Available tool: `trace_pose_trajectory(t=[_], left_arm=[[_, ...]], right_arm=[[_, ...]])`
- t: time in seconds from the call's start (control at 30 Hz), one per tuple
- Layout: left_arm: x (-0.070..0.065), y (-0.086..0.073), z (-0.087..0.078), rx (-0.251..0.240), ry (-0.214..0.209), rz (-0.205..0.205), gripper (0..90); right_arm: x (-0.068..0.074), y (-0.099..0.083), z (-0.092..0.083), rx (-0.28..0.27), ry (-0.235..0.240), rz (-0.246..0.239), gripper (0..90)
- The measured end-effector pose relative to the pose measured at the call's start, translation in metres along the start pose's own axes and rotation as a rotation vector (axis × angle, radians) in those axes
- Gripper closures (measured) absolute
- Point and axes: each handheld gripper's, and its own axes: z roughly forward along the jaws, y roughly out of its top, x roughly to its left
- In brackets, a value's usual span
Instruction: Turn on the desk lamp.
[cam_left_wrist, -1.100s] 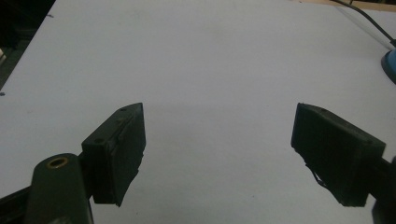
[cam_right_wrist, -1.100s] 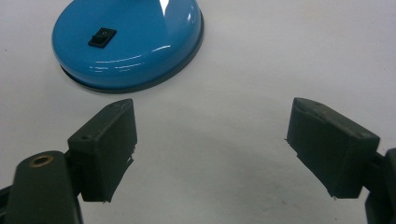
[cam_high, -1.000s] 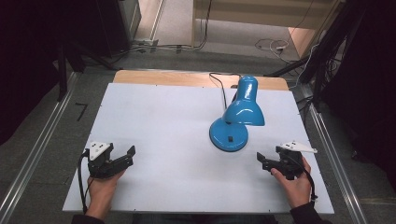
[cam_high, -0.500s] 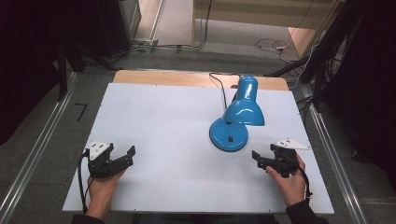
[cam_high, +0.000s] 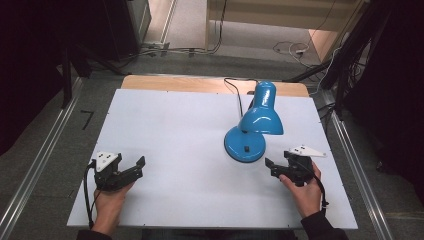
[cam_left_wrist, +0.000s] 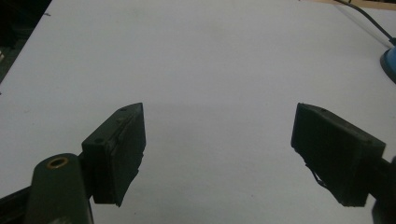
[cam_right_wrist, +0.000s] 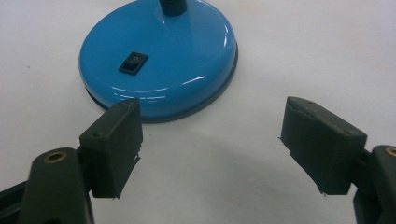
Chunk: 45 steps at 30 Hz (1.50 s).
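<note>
Blue desk lamp (cam_high: 252, 127) sits on the white bench (cam_high: 175, 125) at about 2 o'clock from centre, round base (cam_right_wrist: 159, 58) flat on the surface, shade tipped over it, cord running off toward 12 o'clock. Right gripper (cam_high: 276, 169) is just beside the base at its 4 o'clock, jaws spread wide with nothing between them though they have just been closing a little; the base is apart from both pads. Left gripper (cam_high: 134, 169) rests at 7 o'clock on the bench, jaws wide apart and empty, well apart from the lamp. Step in hand looks like a reach for the base or its rocker switch (cam_right_wrist: 133, 62): best to come in low along the bench, line one jaw tip on the switch or straddle the base rim squarely, and go slow so the glossy base does not slide. Right gripper view gives the switch at 10 o'clock on the base top plus the rim gap; high view gives shade, cord and both hands. Left gripper view gives bare bench and a sliver of base at 3 o'clock
</note>
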Motion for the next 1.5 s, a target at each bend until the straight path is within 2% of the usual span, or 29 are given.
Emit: trace_pose_trajectory(t=[0.23, 0.37, 0.77, 1.0, 1.07, 1.1, 1.13, 1.23, 1.3, 1.33, 1.5], left_arm=[[0.0, 0.0, 0.0, -0.001, 0.0, 0.001, 18.2], [0.0, 0.0, 0.0, -0.001, -0.001, 0.001, 18.4], [0.0, 0.0, 0.0, -0.001, -0.003, 0.0, 18.4], [0.0, 0.0, 0.0, -0.001, -0.004, -0.002, 18.4], [0.0, 0.0, 0.0, -0.001, -0.005, -0.001, 18.4], [0.0, 0.0, 0.0, -0.002, -0.005, -0.001, 18.4], [0.0, 0.0, 0.0, -0.001, -0.005, -0.002, 18.5], [0.0, 0.0, 0.0, 0.0, -0.005, -0.003, 18.5], [0.0, 0.0, 0.0, -0.001, -0.005, -0.004, 18.5], [0.0, 0.0, 0.0, -0.002, -0.004, -0.004, 18.5], [0.0, 0.0, 0.0, -0.001, -0.005, -0.005, 18.6]], right_arm=[[0.006, 0.003, 0.004, -0.01, 0.015, -0.007, 24.8], [0.01, 0.005, 0.007, -0.02, 0.034, 0.001, 32.4], [0.018, 0.01, 0.014, -0.03, 0.051, -0.018, 37.2], [0.025, 0.012, 0.018, -0.04, 0.081, -0.03, 50.1], [0.026, 0.013, 0.019, -0.049, 0.089, -0.031, 58.8], [0.026, 0.013, 0.019, -0.049, 0.089, -0.031, 58.8], [0.028, 0.014, 0.019, -0.059, 0.093, -0.035, 65.7], [0.028, 0.016, 0.02, -0.077, 0.09, -0.037, 77.8], [0.029, 0.017, 0.02, -0.082, 0.091, -0.038, 81.3], [0.029, 0.018, 0.021, -0.08, 0.095, -0.039, 86.1], [0.033, 0.02, 0.026, -0.082, 0.101, -0.048, 87.2]])
